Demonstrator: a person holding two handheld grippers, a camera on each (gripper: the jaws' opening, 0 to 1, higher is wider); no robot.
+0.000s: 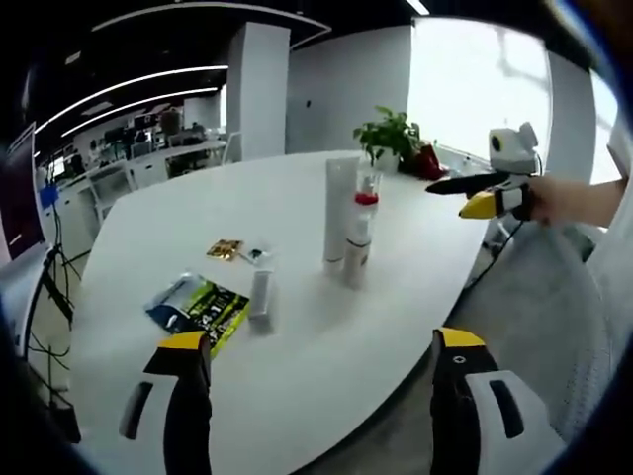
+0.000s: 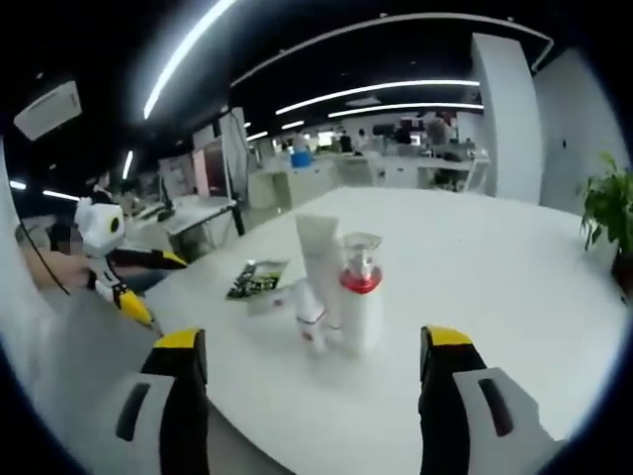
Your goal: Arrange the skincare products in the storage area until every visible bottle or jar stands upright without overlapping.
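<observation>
**Plastics on a matt white top**

My left gripper (image 1: 321, 396) and right gripper (image 2: 312, 401) look like hard plastic, black jaws capped in glossy yellow. The table (image 1: 297, 346) is smooth, matt white. The pump bottle (image 2: 361, 297) reads as satin white plastic with a clear glossy cap (red collar beneath); the tall tube (image 2: 318, 259) is matt. At nine o'clock in the left gripper view, a sachet (image 1: 198, 305) shines like printed foil.
</observation>
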